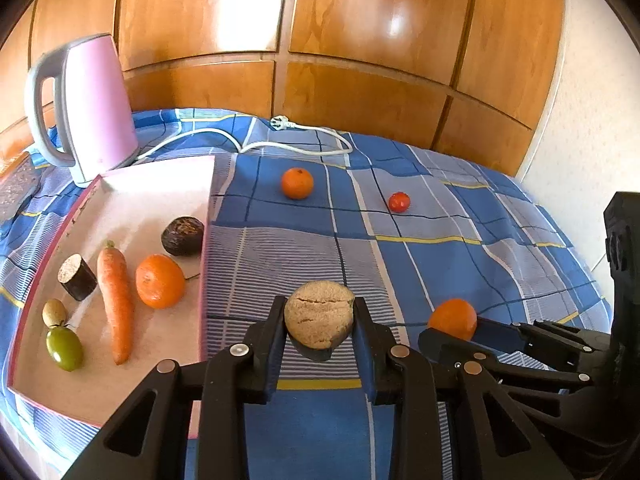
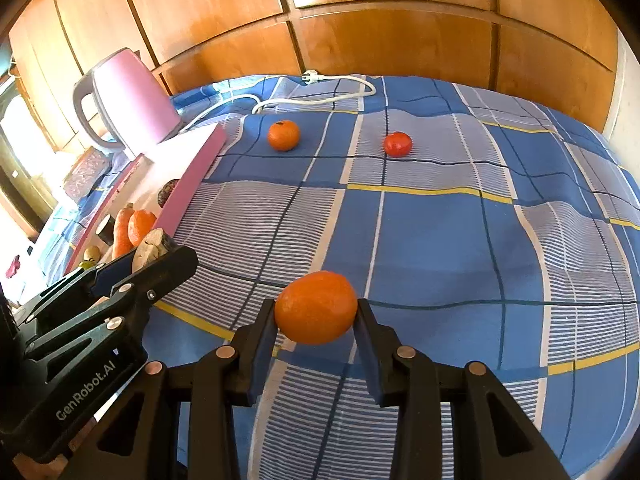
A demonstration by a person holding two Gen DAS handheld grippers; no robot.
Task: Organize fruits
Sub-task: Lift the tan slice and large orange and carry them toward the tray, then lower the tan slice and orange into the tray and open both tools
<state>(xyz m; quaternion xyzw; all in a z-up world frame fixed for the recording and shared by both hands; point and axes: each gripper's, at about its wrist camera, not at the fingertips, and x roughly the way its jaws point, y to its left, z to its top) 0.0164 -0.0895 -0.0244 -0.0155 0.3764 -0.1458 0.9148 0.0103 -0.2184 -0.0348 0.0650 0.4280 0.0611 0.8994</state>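
My left gripper [image 1: 319, 316] is shut on a tan cut fruit half [image 1: 319, 314], held above the blue checked cloth just right of the pink tray [image 1: 168, 188]. My right gripper [image 2: 316, 312] is shut on an orange [image 2: 316, 307], held to the right of the left gripper; that orange also shows in the left wrist view [image 1: 454, 318]. The tray holds an orange [image 1: 160, 281], a carrot [image 1: 116, 300], a dark round fruit [image 1: 182, 236], a dark cut piece [image 1: 77, 277], a green fruit [image 1: 64, 347] and a small tan one [image 1: 54, 312]. Another orange [image 1: 297, 183] and a red tomato [image 1: 399, 201] lie on the cloth farther back.
A pink kettle [image 1: 96, 108] stands behind the tray at the back left, its white cord and plug [image 1: 280, 136] trailing across the cloth. Wooden wardrobe doors [image 1: 360, 40] close off the back. The cloth [image 2: 480, 240] slopes away at the right edge.
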